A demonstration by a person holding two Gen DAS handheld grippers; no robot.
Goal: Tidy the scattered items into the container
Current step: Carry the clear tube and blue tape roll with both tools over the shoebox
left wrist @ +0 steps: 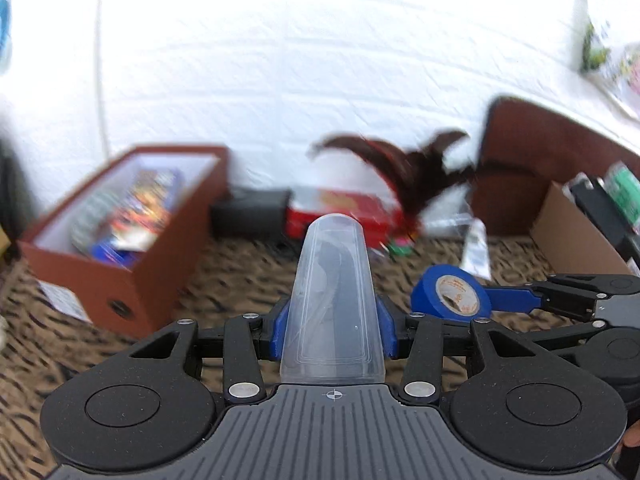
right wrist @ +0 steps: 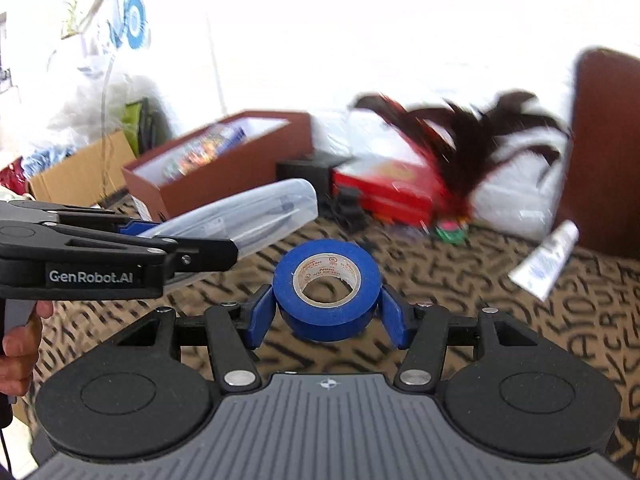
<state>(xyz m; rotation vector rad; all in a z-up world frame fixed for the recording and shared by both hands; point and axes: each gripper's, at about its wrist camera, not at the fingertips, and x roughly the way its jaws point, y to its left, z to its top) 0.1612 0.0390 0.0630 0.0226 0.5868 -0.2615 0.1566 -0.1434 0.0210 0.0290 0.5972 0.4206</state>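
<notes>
Glossy blue tape roll (right wrist: 326, 290), clamped.

the left gripper (left wrist: 332, 316) points forward and slightly downward, its blue fingers (left wrist: 280, 332) clamped on the sides of a clear plastic case (left wrist: 332, 280). the right gripper (right wrist: 326, 308) sits beside it at a like tilt, pinching a blue tape roll (right wrist: 326, 292). a bare hand (right wrist: 18, 344) grips the left gripper's handle.
</notes>
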